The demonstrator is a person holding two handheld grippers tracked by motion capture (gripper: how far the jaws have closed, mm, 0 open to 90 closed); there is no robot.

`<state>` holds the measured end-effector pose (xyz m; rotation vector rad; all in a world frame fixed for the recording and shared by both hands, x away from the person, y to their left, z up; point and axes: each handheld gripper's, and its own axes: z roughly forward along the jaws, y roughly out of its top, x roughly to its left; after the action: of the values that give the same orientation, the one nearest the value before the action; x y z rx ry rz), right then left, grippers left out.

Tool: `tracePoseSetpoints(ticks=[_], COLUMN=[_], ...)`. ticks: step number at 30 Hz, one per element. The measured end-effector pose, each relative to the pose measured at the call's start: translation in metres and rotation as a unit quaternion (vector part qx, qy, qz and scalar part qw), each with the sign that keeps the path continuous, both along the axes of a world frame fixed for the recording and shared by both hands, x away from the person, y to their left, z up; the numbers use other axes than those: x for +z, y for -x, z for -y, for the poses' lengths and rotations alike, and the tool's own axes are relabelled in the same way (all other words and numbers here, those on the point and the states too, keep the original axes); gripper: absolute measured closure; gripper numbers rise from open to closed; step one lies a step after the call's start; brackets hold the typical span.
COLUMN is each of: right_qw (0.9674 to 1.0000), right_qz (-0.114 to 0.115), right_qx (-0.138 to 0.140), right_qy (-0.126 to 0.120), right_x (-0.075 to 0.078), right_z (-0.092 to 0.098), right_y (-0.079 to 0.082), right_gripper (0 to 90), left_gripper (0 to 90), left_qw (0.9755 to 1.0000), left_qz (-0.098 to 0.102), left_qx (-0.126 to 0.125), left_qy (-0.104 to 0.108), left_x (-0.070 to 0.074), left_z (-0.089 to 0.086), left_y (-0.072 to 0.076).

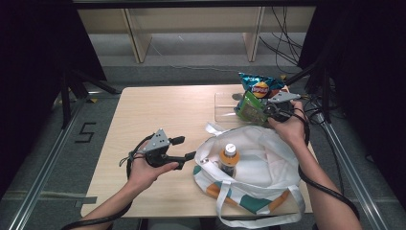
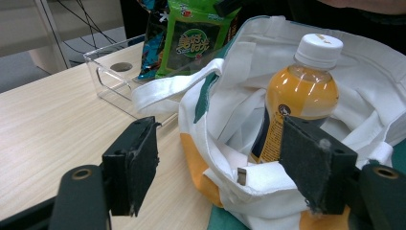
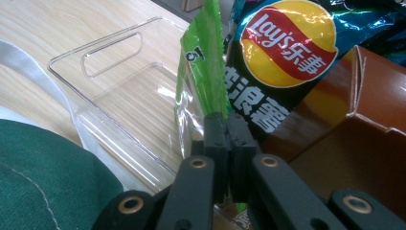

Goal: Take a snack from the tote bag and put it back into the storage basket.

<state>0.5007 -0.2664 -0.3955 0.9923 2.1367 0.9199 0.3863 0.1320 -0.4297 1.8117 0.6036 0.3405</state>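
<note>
The flat green foil snack packet stands on edge in the clear rectangular plastic tray at the far right of the pale wooden worktop. Its long axis runs near upright, top edge up, with a slight lean. In the right gripper view it is seen edge-on; in the left gripper view its printed face looks toward the white cotton tote bag.

Just behind the packet, touching it, stands the blue-and-black crisp bag with a red-and-yellow logo. A brown cardboard box lies to its right in the right gripper view.

Right tongs: clenched on the lower edge of the green packet, pads pressed together with the foil pinched between them. In the high view the right hand holds them at the tray's near right corner.

Left tongs: released, jaws wide apart, nothing gripped. They lie roughly level, pointing at the bag's mouth. The right pad sits against or just in front of the bag's white rim; contact cannot be told. The left hand rests over the worktop, left of the bag.

Inside the bag stands an orange drink bottle with a white cap, upright.
</note>
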Motion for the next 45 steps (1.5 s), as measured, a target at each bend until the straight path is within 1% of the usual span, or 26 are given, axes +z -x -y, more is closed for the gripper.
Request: tracePoseSetpoints(ticks=[1, 2, 3, 4, 5, 6, 7, 9, 10, 12, 13, 14, 17, 19, 25, 28, 29, 33, 34, 36, 39, 40, 41, 43, 44, 45], right_qw=[1.0000, 1.0000, 0.9999, 0.9999, 0.9999, 0.9998, 0.9997, 0.9997, 0.9996, 0.9995, 0.9992, 0.9992, 0.9986, 0.9984, 0.9974, 0.9964, 0.9959, 0.9945, 0.9934, 0.9928, 0.9912, 0.9910, 0.9898, 0.9891, 0.9888, 0.9886], right_qz=[-0.001, 0.001, -0.002, 0.006, 0.003, 0.016, 0.018, 0.011, 0.018, 0.013, 0.022, 0.018, 0.018, 0.022, 0.035, 0.039, 0.038, 0.035, 0.043, 0.038, 0.041, 0.032, 0.024, 0.016, 0.027, 0.022], right_qx=[-0.005, 0.001, -0.003, 0.006, 0.006, 0.012, 0.012, 0.018, 0.015, 0.022, 0.020, 0.023, 0.023, 0.028, 0.025, 0.019, 0.019, 0.023, 0.020, 0.026, 0.034, 0.039, 0.036, 0.044, 0.048, 0.051], right_qy=[-0.008, -0.004, -0.014, -0.007, -0.015, -0.007, -0.012, -0.014, -0.016, -0.016, -0.026, -0.026, -0.044, -0.045, -0.058, -0.073, -0.079, -0.096, -0.105, -0.111, -0.121, -0.124, -0.136, -0.140, -0.139, -0.140], right_x=[0.000, 0.002, 0.002, 0.002, 0.003, 0.004, 0.005, 0.007, 0.007, 0.008, 0.007, 0.008, 0.010, 0.013, 0.021, 0.024, 0.025, 0.031, 0.031, 0.033, 0.034, 0.035, 0.035, 0.036, 0.035, 0.035], right_z=[-0.001, 0.001, 0.000, 0.000, 0.000, 0.001, 0.000, -0.001, -0.001, 0.000, -0.001, 0.000, -0.001, -0.001, 0.001, 0.001, 0.002, 0.004, 0.004, 0.005, 0.005, 0.005, 0.003, 0.002, 0.001, 0.001], right_y=[0.001, 0.000, 0.001, 0.001, 0.001, 0.000, 0.000, 0.002, 0.002, 0.003, 0.004, 0.004, 0.009, 0.011, 0.018, 0.026, 0.028, 0.041, 0.044, 0.050, 0.059, 0.063, 0.067, 0.073, 0.075, 0.078], right_gripper=[85.2, 83.4, 81.9, 79.9, 78.0, 76.7, 75.8, 74.1, 73.5, 71.1, 69.0, 67.4, 65.6, 64.1, 61.3, 59.4, 59.0, 55.8, 55.2, 54.1, 53.1, 52.5, 52.0, 51.5, 51.3, 51.2], left_gripper=[29.0, 29.1, 29.0, 29.0, 29.0, 29.0, 29.0, 29.1, 29.0, 29.1, 29.1, 29.1, 29.0, 29.1, 29.1, 29.0, 29.1, 29.1, 29.1, 29.0, 29.1, 29.1, 29.1, 29.1, 29.1, 29.1], left_qw=[1.0000, 1.0000, 1.0000, 1.0000, 1.0000, 1.0000, 1.0000, 1.0000, 1.0000, 1.0000, 1.0000, 1.0000, 1.0000, 1.0000, 1.0000, 1.0000, 1.0000, 1.0000, 1.0000, 1.0000, 1.0000, 1.0000, 1.0000, 1.0000, 1.0000, 1.0000], left_qz=[0.000, 0.000, 0.000, 0.000, 0.001, 0.001, 0.000, 0.000, 0.000, 0.000, 0.000, -0.001, -0.001, -0.001, 0.000, 0.000, 0.002, 0.000, 0.000, 0.000, -0.002, -0.001, 0.000, 0.000, 0.000, 0.000], left_qx=[0.000, 0.000, 0.001, 0.003, -0.001, 0.000, 0.002, 0.001, 0.001, 0.002, 0.002, 0.002, 0.002, 0.002, 0.002, 0.000, 0.001, 0.002, 0.002, 0.003, 0.004, 0.002, 0.002, 0.005, 0.005, 0.005], left_qy=[0.000, 0.000, -0.001, -0.004, 0.000, -0.001, -0.005, -0.005, -0.005, -0.006, -0.006, -0.005, -0.006, -0.005, -0.004, 0.001, -0.004, -0.003, -0.003, -0.004, -0.003, 0.001, 0.001, -0.002, -0.002, -0.001], left_x=[0.000, 0.000, 0.000, 0.001, 0.000, 0.000, 0.001, 0.000, 0.000, 0.000, 0.000, 0.000, 0.000, 0.000, 0.001, 0.000, 0.001, 0.001, 0.001, 0.000, 0.000, 0.000, 0.000, 0.001, 0.001, 0.001], left_z=[0.000, 0.000, 0.000, 0.000, 0.000, 0.000, 0.000, 0.001, 0.001, 0.000, 0.000, 0.000, 0.001, 0.001, 0.001, 0.001, 0.000, 0.001, 0.001, 0.001, 0.000, 0.000, 0.000, -0.001, -0.001, -0.001], left_y=[0.000, 0.000, 0.000, 0.001, 0.000, 0.000, 0.000, 0.000, 0.000, 0.000, 0.000, 0.000, 0.000, 0.000, 0.001, 0.000, -0.001, 0.000, 0.000, 0.000, 0.000, 0.000, 0.000, 0.000, 0.001, 0.001])
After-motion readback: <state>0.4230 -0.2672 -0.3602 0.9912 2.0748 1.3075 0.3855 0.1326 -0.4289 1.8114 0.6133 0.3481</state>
